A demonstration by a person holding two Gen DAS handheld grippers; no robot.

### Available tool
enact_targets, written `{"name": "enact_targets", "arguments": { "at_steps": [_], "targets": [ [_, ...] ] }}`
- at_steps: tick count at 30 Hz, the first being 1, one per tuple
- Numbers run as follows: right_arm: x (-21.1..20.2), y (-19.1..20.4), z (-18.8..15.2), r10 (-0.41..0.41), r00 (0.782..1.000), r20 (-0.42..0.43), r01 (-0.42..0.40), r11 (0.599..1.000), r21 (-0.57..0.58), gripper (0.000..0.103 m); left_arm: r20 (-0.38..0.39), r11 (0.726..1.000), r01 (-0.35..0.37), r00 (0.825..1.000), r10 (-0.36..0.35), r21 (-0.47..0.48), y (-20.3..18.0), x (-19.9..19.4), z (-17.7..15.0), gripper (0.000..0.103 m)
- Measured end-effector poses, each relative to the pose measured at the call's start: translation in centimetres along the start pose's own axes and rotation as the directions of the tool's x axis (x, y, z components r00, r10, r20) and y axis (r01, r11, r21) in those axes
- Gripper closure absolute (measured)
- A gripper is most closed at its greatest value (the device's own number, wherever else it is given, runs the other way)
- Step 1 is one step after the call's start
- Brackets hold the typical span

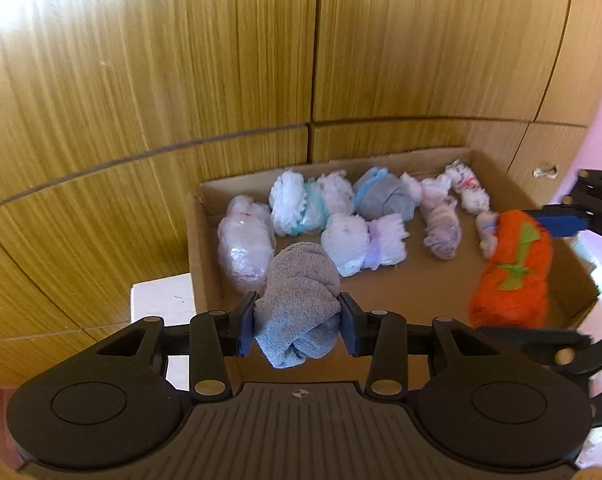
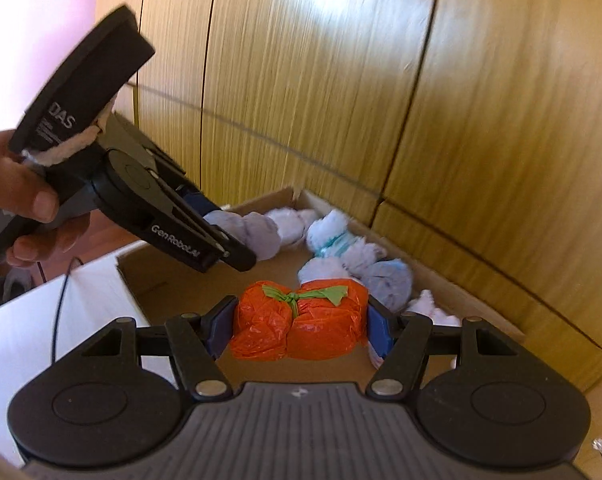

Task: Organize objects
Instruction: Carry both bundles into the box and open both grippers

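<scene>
My left gripper (image 1: 297,322) is shut on a rolled grey sock bundle (image 1: 299,304), held above the near left part of an open cardboard box (image 1: 195,248). My right gripper (image 2: 301,326) is shut on an orange sock bundle (image 2: 301,322) tied with a green strip, over the same box (image 2: 129,276). The orange bundle (image 1: 511,268) and a blue pad of the right gripper also show at the right of the left wrist view. In the right wrist view the left gripper (image 2: 229,240) reaches in from the left, held by a hand (image 2: 25,200).
Several pale rolled sock bundles (image 1: 305,202) lie along the far side of the box, also seen as bundles (image 2: 341,248). Wooden cupboard doors (image 1: 221,60) stand right behind the box. A white surface (image 2: 29,320) lies beside the box, with a thin black cable (image 2: 59,312) on it.
</scene>
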State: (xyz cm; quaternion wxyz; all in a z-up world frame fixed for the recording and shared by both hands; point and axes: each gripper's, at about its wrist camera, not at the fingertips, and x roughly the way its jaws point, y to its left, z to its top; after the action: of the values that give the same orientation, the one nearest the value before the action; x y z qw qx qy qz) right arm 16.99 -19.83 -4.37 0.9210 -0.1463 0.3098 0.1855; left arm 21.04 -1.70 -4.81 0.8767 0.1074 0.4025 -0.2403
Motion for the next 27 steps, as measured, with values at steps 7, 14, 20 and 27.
{"name": "enact_targets", "arguments": {
  "at_steps": [7, 14, 20, 27],
  "targets": [
    [4.7, 0.0, 0.3, 0.023, 0.997, -0.079, -0.027, 0.998, -0.051, 0.041, -0.018, 0.999, -0.021, 1.0, 0.021, 0.025, 0.3, 2.4, 0.0, 0.054],
    [6.8, 0.2, 0.3, 0.054, 0.99, -0.128, -0.063, 0.996, -0.07, 0.041, -0.009, 0.997, -0.037, 0.999, 0.038, 0.068, -0.2, 3.2, -0.7, 0.051],
    [7.7, 0.5, 0.2, 0.066, 0.986, -0.153, -0.08, 0.993, -0.084, 0.041, 0.038, 0.99, -0.074, 0.997, 0.07, 0.117, -1.0, 2.6, -1.0, 0.035],
    [7.8, 0.8, 0.5, 0.075, 0.982, -0.174, -0.093, 0.991, -0.096, 0.041, 0.095, 0.994, -0.069, 0.994, 0.06, 0.087, -1.1, -0.6, -0.9, 0.028]
  ]
}}
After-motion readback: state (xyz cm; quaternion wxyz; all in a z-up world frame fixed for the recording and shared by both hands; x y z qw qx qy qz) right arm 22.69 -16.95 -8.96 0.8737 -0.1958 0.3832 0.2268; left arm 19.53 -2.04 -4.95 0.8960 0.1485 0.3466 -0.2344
